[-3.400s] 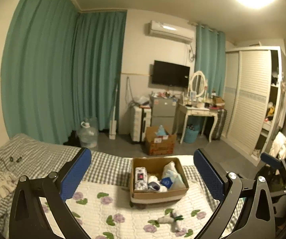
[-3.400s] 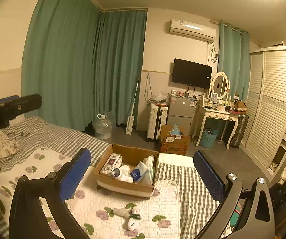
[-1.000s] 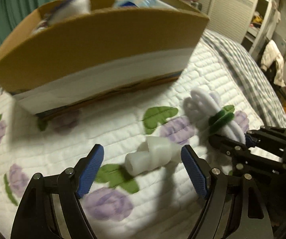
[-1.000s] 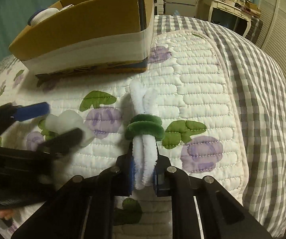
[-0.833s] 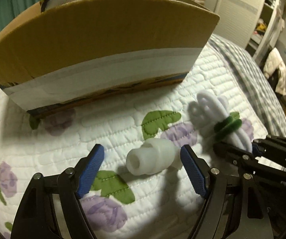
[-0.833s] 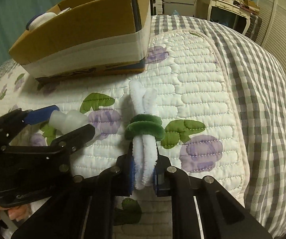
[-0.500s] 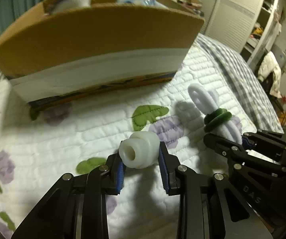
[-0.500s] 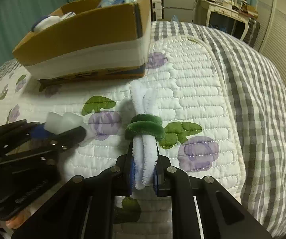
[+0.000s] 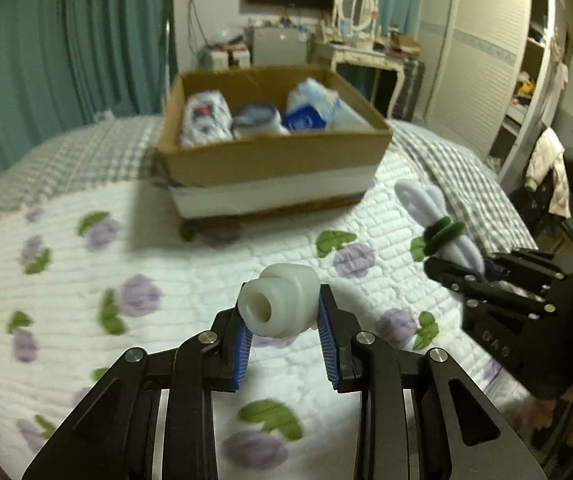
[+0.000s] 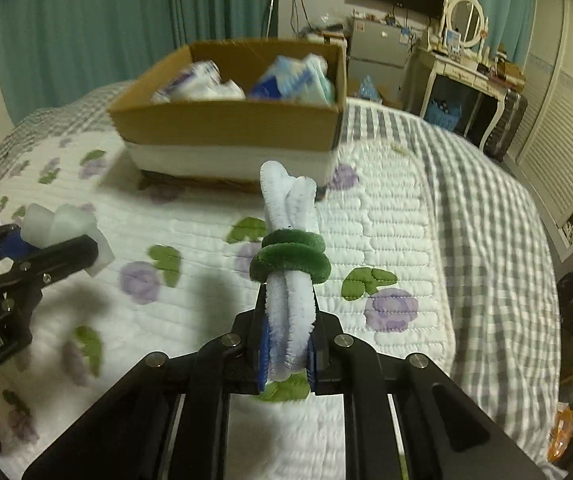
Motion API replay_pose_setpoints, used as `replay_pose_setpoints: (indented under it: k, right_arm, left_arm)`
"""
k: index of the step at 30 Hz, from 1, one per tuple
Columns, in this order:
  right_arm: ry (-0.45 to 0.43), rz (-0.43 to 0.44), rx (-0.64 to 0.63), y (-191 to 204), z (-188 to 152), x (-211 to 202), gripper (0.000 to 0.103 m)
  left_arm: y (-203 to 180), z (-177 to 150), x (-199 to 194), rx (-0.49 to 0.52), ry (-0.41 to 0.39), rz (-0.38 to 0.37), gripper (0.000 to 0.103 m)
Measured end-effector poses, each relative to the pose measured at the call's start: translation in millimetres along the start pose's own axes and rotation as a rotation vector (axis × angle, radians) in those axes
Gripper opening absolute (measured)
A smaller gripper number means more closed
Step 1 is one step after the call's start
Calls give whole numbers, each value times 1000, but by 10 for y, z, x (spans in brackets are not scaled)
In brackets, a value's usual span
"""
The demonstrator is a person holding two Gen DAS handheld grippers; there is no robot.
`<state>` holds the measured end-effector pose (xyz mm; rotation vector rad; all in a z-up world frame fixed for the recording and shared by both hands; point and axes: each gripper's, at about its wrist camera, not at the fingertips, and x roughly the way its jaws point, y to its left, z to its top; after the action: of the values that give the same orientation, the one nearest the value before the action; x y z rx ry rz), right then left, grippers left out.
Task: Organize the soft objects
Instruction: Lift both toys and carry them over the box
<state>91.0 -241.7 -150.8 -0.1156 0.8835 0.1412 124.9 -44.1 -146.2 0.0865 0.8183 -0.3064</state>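
My left gripper (image 9: pixel 284 332) is shut on a white foam tube knot (image 9: pixel 278 305) and holds it above the quilt. It also shows in the right wrist view (image 10: pixel 60 222) at the left. My right gripper (image 10: pixel 288 356) is shut on a white fuzzy bundle (image 10: pixel 288 240) bound with a green fuzzy ring (image 10: pixel 290 260), lifted off the bed. That bundle shows in the left wrist view (image 9: pixel 438 220) at the right. An open cardboard box (image 9: pixel 274 156) holding several soft packs stands on the bed beyond both grippers; it also shows in the right wrist view (image 10: pixel 226 120).
The box sits on a white floral quilt (image 9: pixel 86 272) over a grey checked bedspread (image 10: pixel 486 208). Teal curtains (image 9: pixel 66 40) hang behind. A dressing table (image 10: pixel 466 76) and a white wardrobe (image 9: pixel 486 48) stand past the bed's right edge.
Both grippers have risen from the quilt with their objects held. The view now looks over the box's open top rather than at its side.
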Motion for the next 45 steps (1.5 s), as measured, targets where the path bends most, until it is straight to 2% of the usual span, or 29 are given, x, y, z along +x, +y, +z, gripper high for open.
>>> replay_pose_setpoints:
  k: [12,20,26,36,41,45]
  right_arm:
    - [-138,21,-33,412,29,-944,13]
    - [-259,27,-34,497,189,-1588,13]
    - [-329,19,-43,498,334,-1909,13]
    - [-416,30,-30,398,660,-2182,14]
    - [-434,49,-9,283,803,-2136,14]
    - [-422,42,-28,243,919,-1993,14]
  left_arm:
    - [186,-42,-1022,-4,-182,41,29]
    - [290,107,-1619,-40,-317,37,30]
    - [281,260,-1918,-55,-371,32,30]
    - [227,529,-2077,-56,-445,8,30]
    - [268,699,-2006,-70,-480,-11,30]
    - [294,835,-1864,-65,-478,1,30]
